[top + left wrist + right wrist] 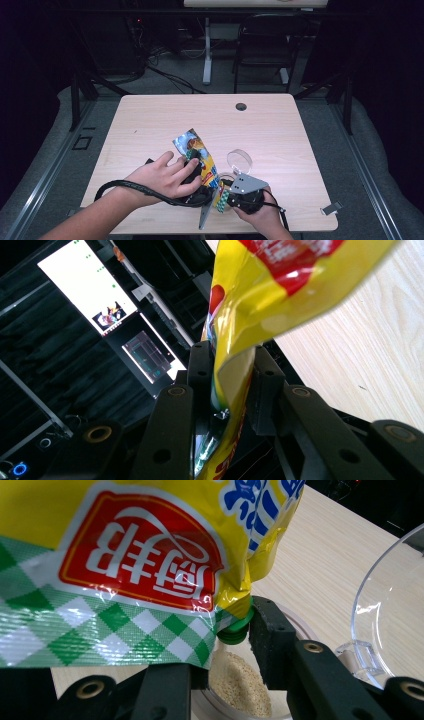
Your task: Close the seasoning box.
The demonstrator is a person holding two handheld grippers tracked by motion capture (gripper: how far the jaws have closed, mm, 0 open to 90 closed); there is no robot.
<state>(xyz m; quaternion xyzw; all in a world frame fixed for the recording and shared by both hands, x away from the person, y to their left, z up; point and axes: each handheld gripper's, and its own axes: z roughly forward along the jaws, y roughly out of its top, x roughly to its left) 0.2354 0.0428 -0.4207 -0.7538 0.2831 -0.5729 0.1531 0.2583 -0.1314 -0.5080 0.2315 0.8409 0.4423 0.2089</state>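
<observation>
At the near edge of the table (150, 115), the yellow pouch (125, 555) shows a red logo with Chinese characters, upside down. The left gripper (227, 385) pinches it; the right gripper (225, 635) clamps its green spout (235, 630) above a grain-filled container (240, 685).

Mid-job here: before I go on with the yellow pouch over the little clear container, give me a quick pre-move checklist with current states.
1. Left gripper holds the pouch: ok, its jaws are closed on the pouch's edge.
2. Right gripper at the green spout: cannot tell if it is clamped; one jaw sits beside the spout, the other is hidden under the pouch.
3. Spout over the clear container: ok, it sits directly above the container's opening.
4. Container contents: ok, pale granules are already inside.
5. Spout open or capped: cannot tell.
6. Clear lid out of the way: ok, it rests apart on the table.
</observation>
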